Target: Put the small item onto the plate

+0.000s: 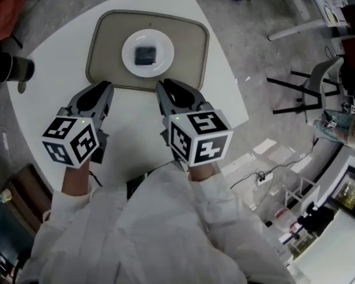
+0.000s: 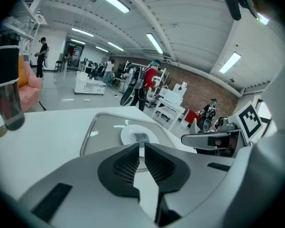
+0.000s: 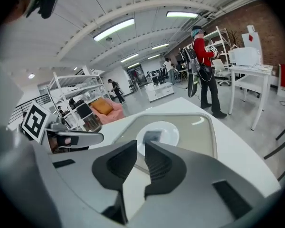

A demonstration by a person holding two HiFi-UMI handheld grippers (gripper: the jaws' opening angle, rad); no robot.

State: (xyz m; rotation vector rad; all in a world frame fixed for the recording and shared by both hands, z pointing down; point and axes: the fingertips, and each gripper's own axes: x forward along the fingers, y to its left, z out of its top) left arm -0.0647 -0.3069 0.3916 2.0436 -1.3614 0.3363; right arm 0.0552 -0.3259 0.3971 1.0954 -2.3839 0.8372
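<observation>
A small dark square item (image 1: 145,55) lies in the middle of a white plate (image 1: 130,47). The plate stands on a beige tray (image 1: 106,40) at the far side of the white table. My left gripper (image 1: 108,86) and right gripper (image 1: 164,86) hover side by side just short of the tray's near edge, both pointing at it. In the left gripper view the left gripper (image 2: 139,145) shows a narrow gap with nothing in it, and the plate (image 2: 130,136) lies beyond. The right gripper (image 3: 141,144) also stands slightly open and empty, with the item (image 3: 152,136) ahead of it.
A dark cylindrical bottle (image 1: 9,67) stands at the table's left edge, also seen in the left gripper view (image 2: 7,80). The table's right edge (image 1: 236,93) runs close to the tray. Chairs and cables lie on the floor at right. People stand far off in the room.
</observation>
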